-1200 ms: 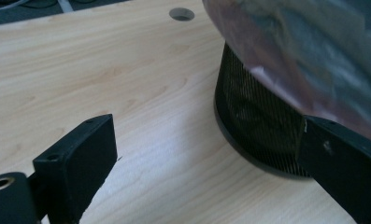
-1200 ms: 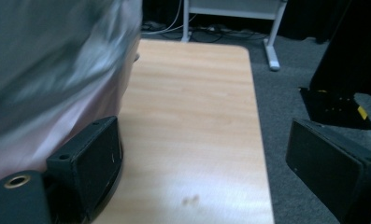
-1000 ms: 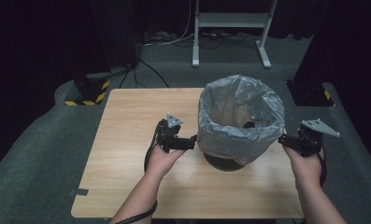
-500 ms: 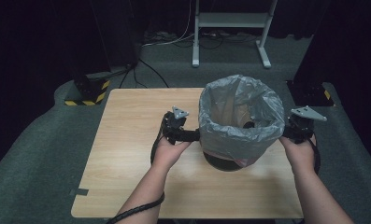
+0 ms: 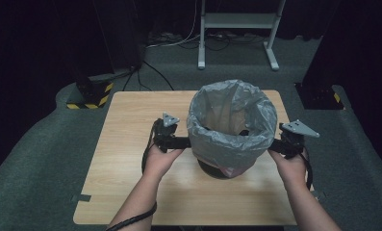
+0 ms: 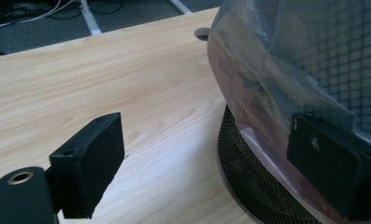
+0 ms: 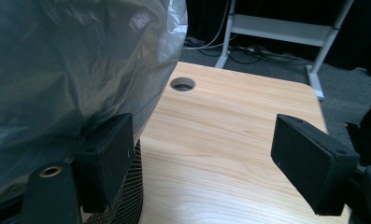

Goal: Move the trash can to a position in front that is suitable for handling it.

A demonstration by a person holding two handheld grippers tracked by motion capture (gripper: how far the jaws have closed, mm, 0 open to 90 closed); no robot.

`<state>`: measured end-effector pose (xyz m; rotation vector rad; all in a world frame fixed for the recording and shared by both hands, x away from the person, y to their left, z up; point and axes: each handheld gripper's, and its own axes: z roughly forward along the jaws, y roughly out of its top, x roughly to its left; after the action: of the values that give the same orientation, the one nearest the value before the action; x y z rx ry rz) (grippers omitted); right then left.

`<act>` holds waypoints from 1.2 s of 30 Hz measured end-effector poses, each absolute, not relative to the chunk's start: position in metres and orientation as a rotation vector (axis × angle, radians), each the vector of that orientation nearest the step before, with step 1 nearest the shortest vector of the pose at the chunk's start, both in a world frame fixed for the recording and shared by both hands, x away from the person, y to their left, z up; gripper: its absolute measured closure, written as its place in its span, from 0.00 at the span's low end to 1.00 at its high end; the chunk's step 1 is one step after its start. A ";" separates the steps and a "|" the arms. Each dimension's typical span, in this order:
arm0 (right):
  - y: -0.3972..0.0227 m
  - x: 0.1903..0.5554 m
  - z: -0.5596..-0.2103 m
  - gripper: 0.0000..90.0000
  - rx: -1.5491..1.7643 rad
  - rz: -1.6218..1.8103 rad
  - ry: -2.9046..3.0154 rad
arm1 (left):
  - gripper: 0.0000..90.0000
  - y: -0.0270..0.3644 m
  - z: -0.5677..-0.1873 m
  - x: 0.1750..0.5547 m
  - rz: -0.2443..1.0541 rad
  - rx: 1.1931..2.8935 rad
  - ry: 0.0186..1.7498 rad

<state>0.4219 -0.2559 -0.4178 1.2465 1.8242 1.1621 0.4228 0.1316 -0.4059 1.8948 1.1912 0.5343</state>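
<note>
I have my left tongs (image 5: 179,142) and my right tongs (image 5: 279,144) brought in on either side of the wire-mesh bin (image 5: 222,169), which stands on the table (image 5: 131,144) toward its right half, lined with a grey plastic bag (image 5: 232,120) whose top is folded down over the rim. Both pairs are spread wide and hold nothing. In the left gripper view one jaw lies against the hanging film of the liner while the other stands well out over bare wood; in the right gripper view it is much the same, one jaw pressed close to the bag and the mesh, the other far off over the table. My guess is that I mean to take hold of the liner on both sides, either to lift it out or to settle it on the rim. The risk I see is in the film itself: it looks thin and slack, so if I close on a single loose fold it may stretch or tear, or slip out between the pads. If one jaw catches the mesh along with the plastic, the whole bin could tip or drag across the table, since it looks light. Closing unevenly, one side before the other, would pull the liner askew.
</note>
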 end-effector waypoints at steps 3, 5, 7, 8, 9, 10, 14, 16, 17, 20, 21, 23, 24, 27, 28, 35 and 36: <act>-0.244 0.419 -0.418 0.24 1.231 1.168 1.829 | 0.13 0.138 -0.406 0.421 0.543 1.887 1.206; -0.238 0.418 -0.418 0.23 1.224 1.169 1.836 | 0.13 0.147 -0.406 0.419 0.545 1.883 1.218; -0.233 0.418 -0.418 0.20 1.219 1.153 1.836 | 0.12 0.150 -0.406 0.418 0.549 1.886 1.220; -0.232 0.418 -0.419 0.20 1.215 1.141 1.841 | 0.12 0.156 -0.407 0.416 0.552 1.884 1.222; -0.232 0.417 -0.419 0.19 1.219 1.137 1.842 | 0.12 0.159 -0.409 0.415 0.556 1.886 1.227; -0.232 0.416 -0.419 0.18 1.228 1.140 1.842 | 0.12 0.163 -0.412 0.413 0.556 1.884 1.232; -0.235 0.410 -0.427 0.17 1.250 1.141 1.862 | 0.12 0.181 -0.430 0.406 0.547 1.898 1.274; -0.237 0.407 -0.431 0.17 1.249 1.123 1.875 | 0.12 0.190 -0.438 0.401 0.533 1.897 1.293; -0.237 0.407 -0.431 0.17 1.249 1.123 1.875 | 0.12 0.190 -0.438 0.401 0.533 1.897 1.293; -0.242 0.400 -0.438 0.17 1.263 1.111 1.886 | 0.12 0.202 -0.453 0.391 0.529 1.934 1.310; -0.246 0.395 -0.446 0.17 1.281 1.100 1.903 | 0.12 0.209 -0.465 0.385 0.528 1.968 1.325; -0.248 0.393 -0.452 0.17 1.291 1.089 1.914 | 0.12 0.213 -0.472 0.382 0.523 1.974 1.340; -0.250 0.391 -0.458 0.17 1.306 1.075 1.929 | 0.12 0.216 -0.479 0.380 0.520 1.981 1.352; -0.256 0.384 -0.485 0.17 1.362 1.017 1.988 | 0.12 0.226 -0.501 0.371 0.512 2.015 1.385; -0.257 0.384 -0.491 0.17 1.382 1.007 2.001 | 0.11 0.228 -0.504 0.370 0.515 2.023 1.390; -0.259 0.383 -0.522 0.15 1.425 0.918 2.138 | 0.07 0.230 -0.523 0.361 0.533 2.053 1.389; -0.259 0.383 -0.522 0.15 1.423 0.908 2.140 | 0.06 0.232 -0.524 0.360 0.538 2.039 1.394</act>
<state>0.3833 -0.2588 -0.5220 1.4234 2.1402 0.9084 0.3596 0.2316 -0.5244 2.0393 1.3936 0.5382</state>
